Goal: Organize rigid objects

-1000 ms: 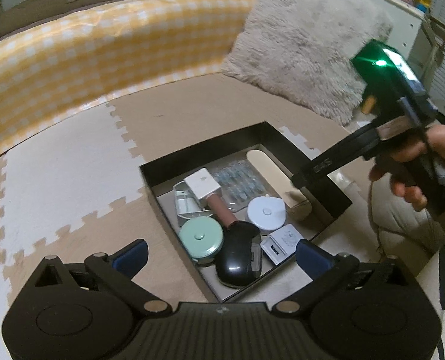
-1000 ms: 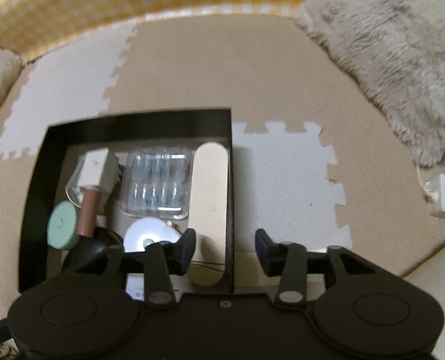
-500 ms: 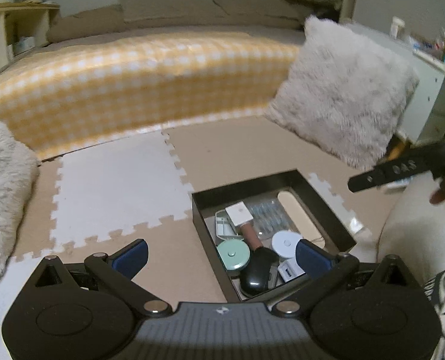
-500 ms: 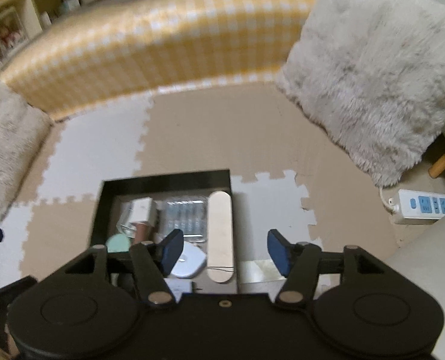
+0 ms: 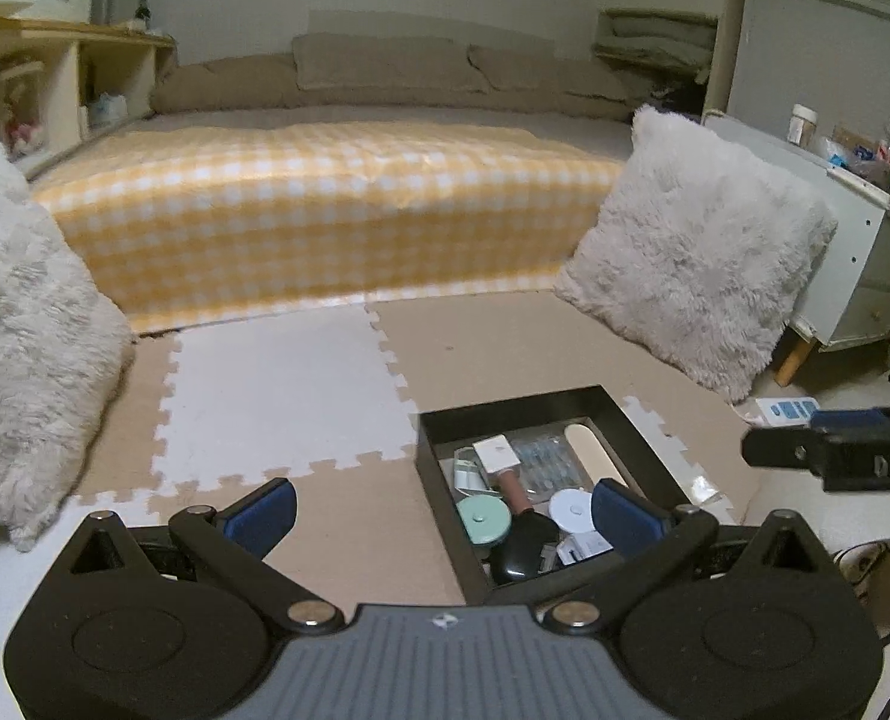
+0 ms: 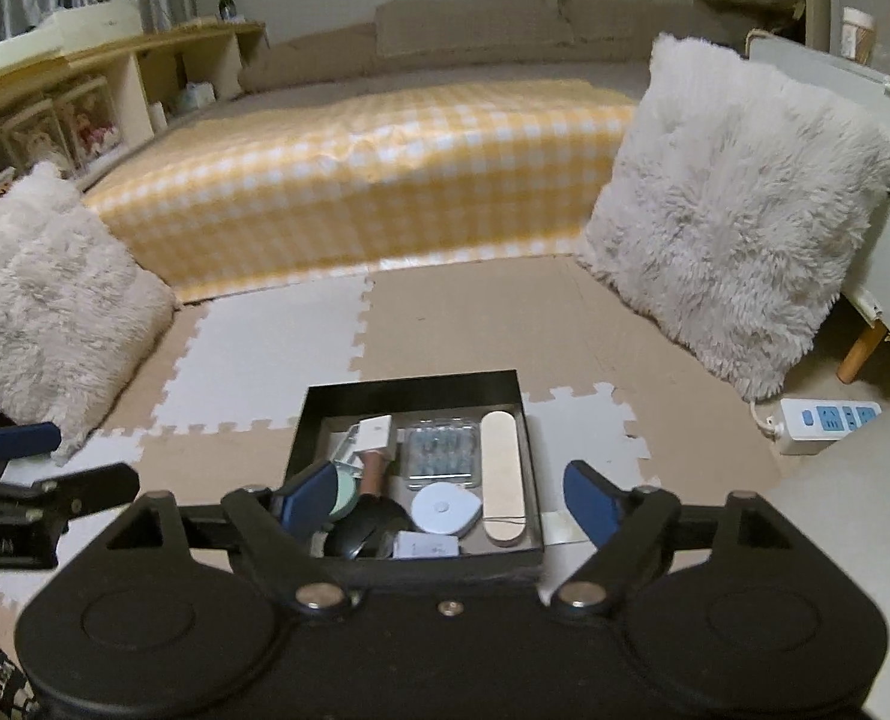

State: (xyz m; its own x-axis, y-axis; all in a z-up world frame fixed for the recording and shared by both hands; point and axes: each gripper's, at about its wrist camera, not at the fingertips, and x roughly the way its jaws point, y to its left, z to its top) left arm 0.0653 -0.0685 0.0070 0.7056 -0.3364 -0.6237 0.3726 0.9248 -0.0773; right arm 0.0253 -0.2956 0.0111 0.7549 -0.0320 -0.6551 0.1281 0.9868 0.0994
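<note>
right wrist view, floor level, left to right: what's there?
Left pillow → black box → right pillow → power strip.

The left gripper [image 5: 441,513] is held level with its 2 blue-padded fingers [image 5: 263,510] spread wide, nothing between them. The right gripper [image 6: 448,498] is likewise wide apart and empty. In the left view the right gripper shows at 3 o'clock; in the right view the left gripper shows at 9 o'clock.
</note>
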